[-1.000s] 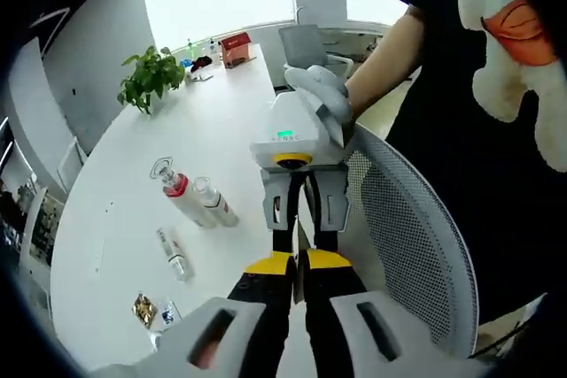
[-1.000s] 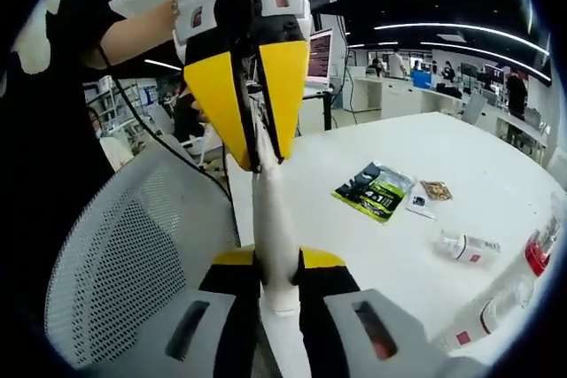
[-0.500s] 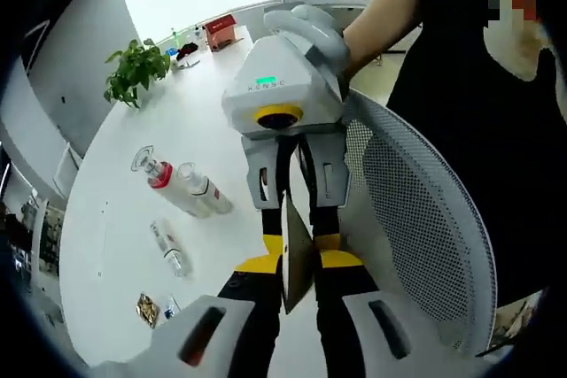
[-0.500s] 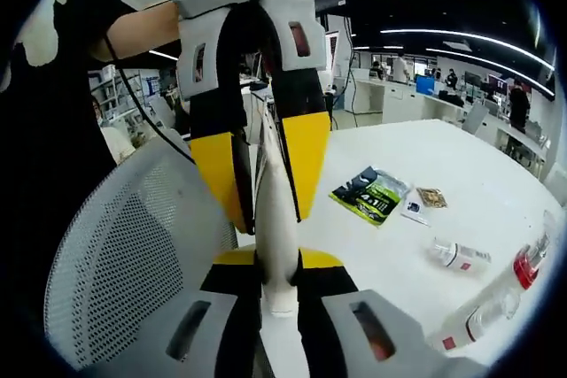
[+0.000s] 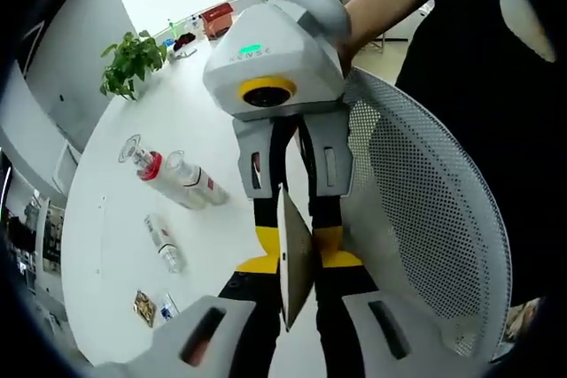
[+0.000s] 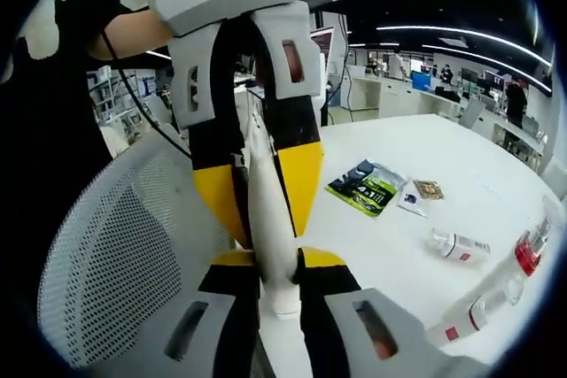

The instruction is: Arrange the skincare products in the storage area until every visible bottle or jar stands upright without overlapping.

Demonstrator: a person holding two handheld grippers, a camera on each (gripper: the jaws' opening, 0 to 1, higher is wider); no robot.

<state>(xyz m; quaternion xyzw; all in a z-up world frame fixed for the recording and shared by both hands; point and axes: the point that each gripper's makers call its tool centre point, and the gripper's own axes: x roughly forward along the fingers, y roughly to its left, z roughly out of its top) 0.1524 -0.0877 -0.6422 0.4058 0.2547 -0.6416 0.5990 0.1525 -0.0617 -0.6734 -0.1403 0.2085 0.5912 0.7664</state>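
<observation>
A white squeeze tube [image 6: 267, 185] stands up out of my right gripper [image 6: 282, 261], which is shut on its cap end. My left gripper [image 6: 260, 221] faces it from above, its yellow-tipped jaws apart on either side of the tube's upper half. In the left gripper view the tube's flat crimped end [image 5: 295, 263] shows edge-on between my left gripper [image 5: 300, 261] jaws, and the right gripper [image 5: 296, 238] points at me. Lying on the white table [image 5: 115, 219] are a red-collared bottle [image 5: 149, 168], a clear bottle [image 5: 197, 183] and a small bottle [image 5: 165, 243].
A white mesh chair back [image 5: 425, 219] stands just behind the grippers, at the table edge. A green packet [image 6: 365, 188] and small sachets [image 6: 430, 189] lie on the table. A potted plant [image 5: 133, 59] and a red box [image 5: 215, 19] sit at the far end.
My left gripper was shut on the tube's tip; its jaws have parted and slid farther along the tube toward the right gripper. The right gripper keeps its hold.
</observation>
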